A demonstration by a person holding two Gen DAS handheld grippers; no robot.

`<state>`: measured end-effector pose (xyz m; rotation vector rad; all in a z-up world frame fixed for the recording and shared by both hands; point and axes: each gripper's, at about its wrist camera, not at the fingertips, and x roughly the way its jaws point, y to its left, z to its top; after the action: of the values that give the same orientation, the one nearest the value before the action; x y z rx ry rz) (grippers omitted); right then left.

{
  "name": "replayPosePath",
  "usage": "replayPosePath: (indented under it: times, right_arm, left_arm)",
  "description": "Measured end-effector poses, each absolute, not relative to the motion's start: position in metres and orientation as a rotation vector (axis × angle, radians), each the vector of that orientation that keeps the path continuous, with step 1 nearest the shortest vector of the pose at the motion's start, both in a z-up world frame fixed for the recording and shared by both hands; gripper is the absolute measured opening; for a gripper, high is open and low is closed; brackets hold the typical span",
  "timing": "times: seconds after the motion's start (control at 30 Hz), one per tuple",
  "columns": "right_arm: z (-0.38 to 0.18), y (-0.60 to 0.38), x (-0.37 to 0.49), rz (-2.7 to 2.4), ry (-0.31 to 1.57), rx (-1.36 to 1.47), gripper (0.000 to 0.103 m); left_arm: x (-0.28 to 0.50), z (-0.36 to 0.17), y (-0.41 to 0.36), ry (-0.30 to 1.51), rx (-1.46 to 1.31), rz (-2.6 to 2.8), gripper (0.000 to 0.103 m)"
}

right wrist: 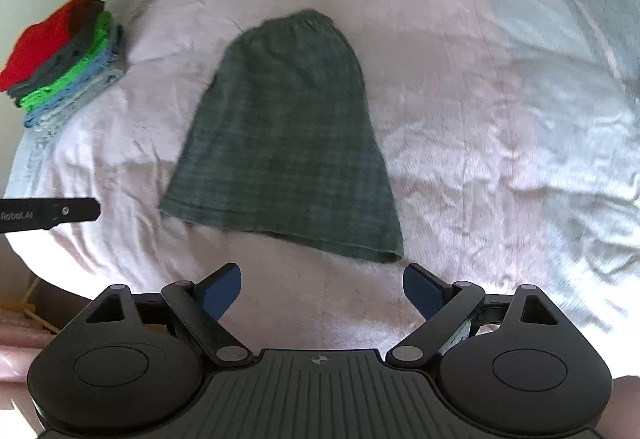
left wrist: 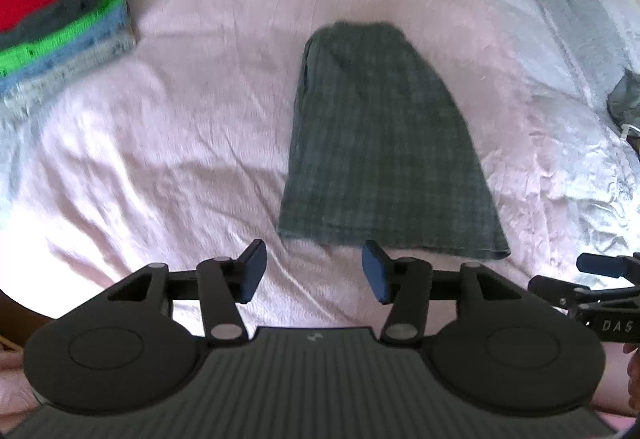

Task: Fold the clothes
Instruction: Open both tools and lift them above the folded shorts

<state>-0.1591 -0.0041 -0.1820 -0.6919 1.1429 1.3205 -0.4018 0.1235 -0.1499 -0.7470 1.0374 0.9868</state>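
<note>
Both hand-held grippers, left (left wrist: pixel 312 273) and right (right wrist: pixel 322 289), hover with fingers apart and empty just short of the plaid garment's (left wrist: pixel 384 143) near hem, lying flat ahead on the bed (left wrist: pixel 180 159), apparently mid-fold, so a next fold would call for pinching that hem.

"DAS" read in pale letters on black body of right gripper (left wrist: pixel 600 279), at right edge of left wrist view. "Robot.AI" read on black bar of left gripper (right wrist: pixel 50 215), at left edge of right wrist view.
</note>
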Motion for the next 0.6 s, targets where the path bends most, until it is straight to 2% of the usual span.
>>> replayPosePath:
  times: [0.27, 0.6]
  right_arm:
    - [-0.156, -0.018, -0.170, 1.353, 1.130, -0.697, 0.091]
    - [-0.147, -0.023, -0.170, 1.365, 1.123, -0.678, 0.091]
  left_arm:
    - [-0.392, -0.112, 0.102, 1.025, -0.659, 1.003, 0.051]
    - [-0.389, -0.095, 0.087, 1.010, -0.599, 1.021, 0.053]
